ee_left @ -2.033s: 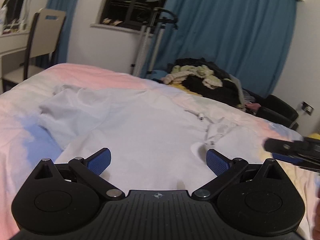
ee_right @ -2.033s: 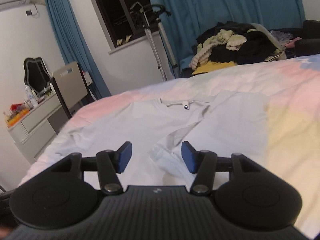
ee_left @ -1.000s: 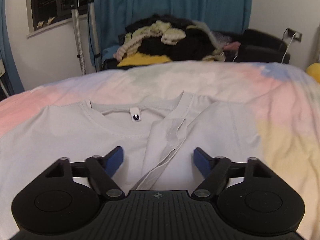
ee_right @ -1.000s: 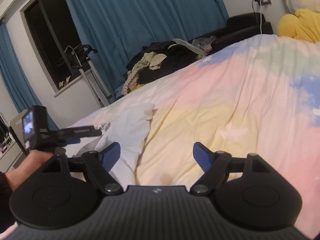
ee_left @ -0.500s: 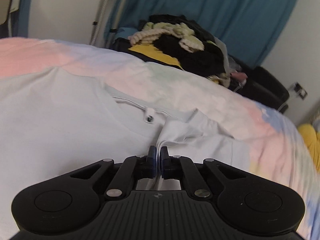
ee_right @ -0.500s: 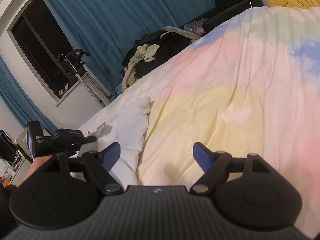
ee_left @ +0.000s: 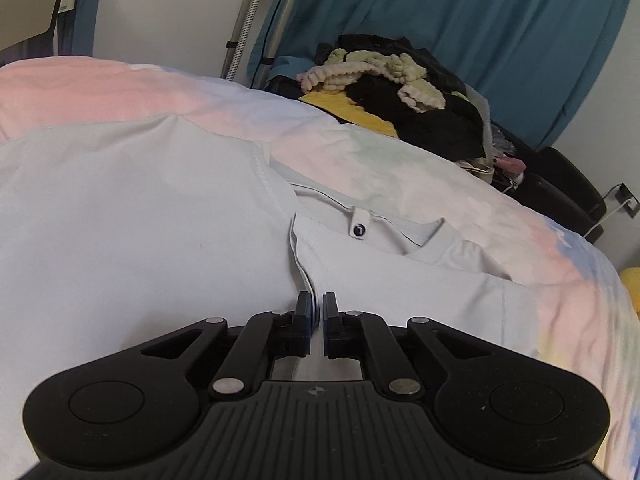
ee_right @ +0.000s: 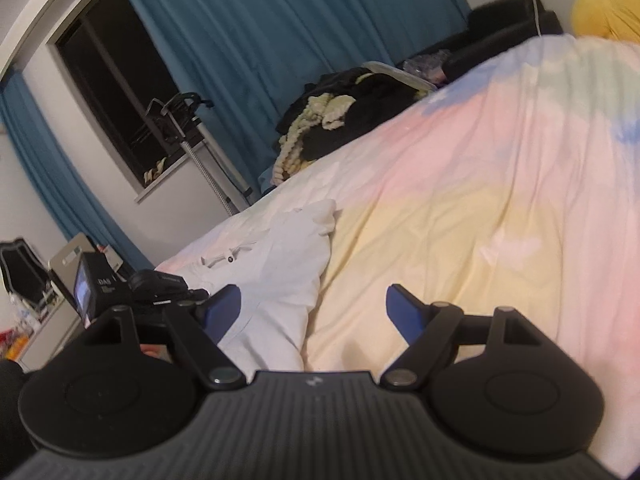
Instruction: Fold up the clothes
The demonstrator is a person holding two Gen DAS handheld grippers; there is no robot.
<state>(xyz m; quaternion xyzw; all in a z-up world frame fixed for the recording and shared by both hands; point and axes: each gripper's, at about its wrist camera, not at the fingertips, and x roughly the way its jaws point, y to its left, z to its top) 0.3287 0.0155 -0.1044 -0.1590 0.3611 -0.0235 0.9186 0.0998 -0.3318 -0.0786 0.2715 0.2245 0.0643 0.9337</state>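
A pale grey-white T-shirt lies spread on the pastel bed cover, its collar and neck label toward the far side. My left gripper is shut on a folded edge of the shirt just below the collar. In the right wrist view the same shirt lies bunched at the left, and the left gripper shows beside it. My right gripper is open and empty, low over the cover at the shirt's right edge.
A heap of dark, yellow and cream clothes lies beyond the bed's far edge by the teal curtain. A stand with poles is at the window wall. A chair and dresser stand left. A yellow cushion lies far right.
My left gripper closed on the shirt's folded edge near the collar and has since drawn it a little to the left. My right gripper swung right of the shirt and stays open.
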